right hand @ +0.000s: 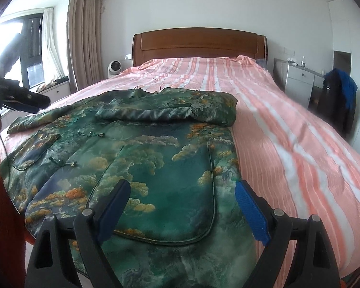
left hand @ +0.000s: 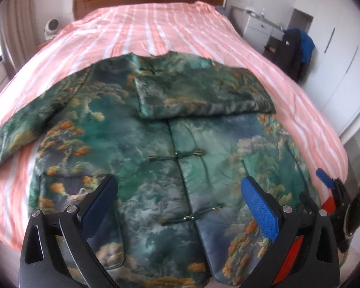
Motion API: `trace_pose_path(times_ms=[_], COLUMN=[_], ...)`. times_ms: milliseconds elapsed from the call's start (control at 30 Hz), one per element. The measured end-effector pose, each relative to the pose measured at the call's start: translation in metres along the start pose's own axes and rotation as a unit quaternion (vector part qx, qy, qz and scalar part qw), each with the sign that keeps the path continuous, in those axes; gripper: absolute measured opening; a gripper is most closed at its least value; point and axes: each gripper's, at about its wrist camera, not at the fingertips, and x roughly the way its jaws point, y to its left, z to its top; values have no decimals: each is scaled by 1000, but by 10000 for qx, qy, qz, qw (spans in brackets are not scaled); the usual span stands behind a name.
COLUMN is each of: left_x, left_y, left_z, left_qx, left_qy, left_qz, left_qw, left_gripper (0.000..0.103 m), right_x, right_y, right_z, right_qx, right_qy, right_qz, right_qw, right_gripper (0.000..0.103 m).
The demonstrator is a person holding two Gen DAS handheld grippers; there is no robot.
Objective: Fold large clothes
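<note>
A green jacket (left hand: 156, 158) with a cloud and tree print lies front up on the pink striped bed (left hand: 156, 31), its knot buttons closed. One sleeve (left hand: 204, 96) is folded flat across the chest. The other sleeve (left hand: 24, 129) stretches out to the left. My left gripper (left hand: 180, 192) hangs open over the lower front, with nothing between its fingers. My right gripper (right hand: 182, 199) is open too, just above the hem and a patch pocket (right hand: 165, 192). One of its blue pads (left hand: 325, 178) shows at the right edge of the left wrist view.
A wooden headboard (right hand: 199, 45) closes the far end of the bed. A white fan (right hand: 114, 68) and a curtained window (right hand: 33, 48) are to the left. On the right stand a white cabinet (right hand: 300, 81) and dark and blue clothes (right hand: 338, 96). An orange sleeve (right hand: 4, 216) is at lower left.
</note>
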Motion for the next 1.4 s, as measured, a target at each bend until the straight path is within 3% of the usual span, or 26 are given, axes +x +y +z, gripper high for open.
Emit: trace_pose_path(times_ms=[200, 300, 433, 567, 700, 867, 933, 1000, 1033, 1067, 1100, 1300, 1400], left_x=[13, 26, 51, 98, 133, 162, 170, 180, 184, 185, 184, 159, 172], left_y=[-3, 10, 60, 98, 93, 73, 68, 64, 62, 58, 54, 57, 56], left_z=[11, 30, 68, 89, 98, 110, 114, 118, 120, 121, 123, 145, 145], left_qx=[242, 129, -908, -1641, -1598, -1475, -1485, -1452, -1380, -1207, -1036, -813, -623], left_qy=[85, 122, 272, 601, 840, 773, 751, 890, 988, 973, 892, 182, 311], left_qz=[79, 117, -324, -127, -156, -86, -103, -248, -275, -87, 115, 578, 819], left_qw=[9996, 9998, 9950, 9845, 9834, 9860, 9860, 9851, 9851, 9879, 9905, 9948, 9942], left_gripper=[103, 103, 103, 102, 102, 100, 90, 58, 49, 24, 15, 11, 12], right_x=[0, 1, 0, 3, 6, 9, 10, 12, 12, 13, 12, 12, 12], right_y=[5, 3, 1, 4, 6, 6, 5, 2, 1, -1, -3, -11, -13], right_z=[-1, -2, -2, -3, -4, -6, -6, -7, -7, -7, -7, -6, -7], right_qx=[-136, -88, -62, -101, -174, -164, -129, -83, -56, -14, 13, 199, 232], right_qy=[-31, -3, -2, 47, 85, 150, 174, 199, 211, 215, 214, 217, 213], right_qz=[-22, 0, -27, -21, -22, -10, -6, -9, -23, -33, -31, -15, -6], right_qw=[9999, 10000, 10000, 9999, 9998, 9998, 9998, 9998, 9998, 9998, 9998, 9996, 9995], right_gripper=[88, 88, 88, 88, 88, 88, 88, 88, 88, 88, 88, 88, 88])
